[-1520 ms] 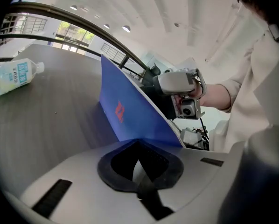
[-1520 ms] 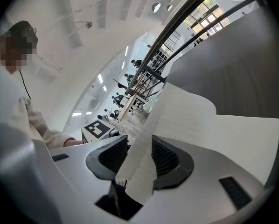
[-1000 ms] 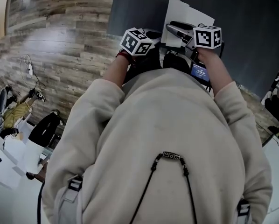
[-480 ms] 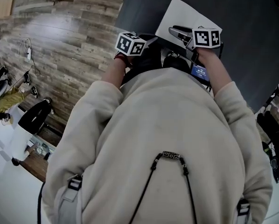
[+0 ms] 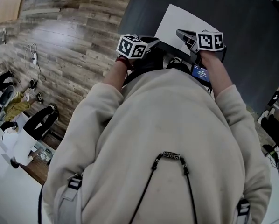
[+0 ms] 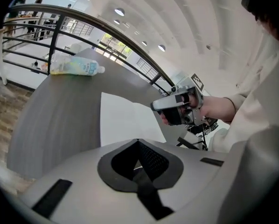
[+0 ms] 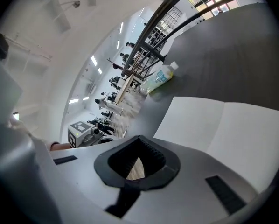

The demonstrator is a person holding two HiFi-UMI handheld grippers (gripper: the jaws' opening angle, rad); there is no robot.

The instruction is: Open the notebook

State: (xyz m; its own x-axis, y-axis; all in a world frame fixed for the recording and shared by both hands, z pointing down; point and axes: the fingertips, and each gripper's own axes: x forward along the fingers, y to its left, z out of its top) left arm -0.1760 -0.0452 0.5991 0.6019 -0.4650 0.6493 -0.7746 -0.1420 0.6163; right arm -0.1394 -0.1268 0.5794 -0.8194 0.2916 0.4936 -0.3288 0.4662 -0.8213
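Observation:
The notebook (image 5: 176, 21) lies open on the dark grey table (image 5: 251, 41), showing blank white pages (image 7: 223, 125) with a crease down the middle. In the left gripper view its pages (image 6: 123, 120) lie just beyond my jaws. My right gripper (image 5: 179, 32) hovers over the notebook's near edge; its jaws (image 7: 139, 138) are shut with nothing between them. To its left, my left gripper (image 5: 154, 40) sits at the notebook's near left corner. Its jaw tips (image 6: 138, 142) meet, holding nothing. Each gripper shows in the other's view: right gripper (image 6: 157, 107), left gripper's marker cube (image 7: 80, 129).
A clear plastic bottle (image 6: 76, 68) lies on its side at the table's far end (image 7: 160, 78). The table's left edge (image 5: 118, 27) drops to a wood floor with bags and cables (image 5: 18, 101). A railing (image 6: 60, 31) runs behind the table.
The right gripper's jaws, spread over the notebook before, have come together. The left gripper has shifted slightly beside the notebook. The notebook stays flat and open.

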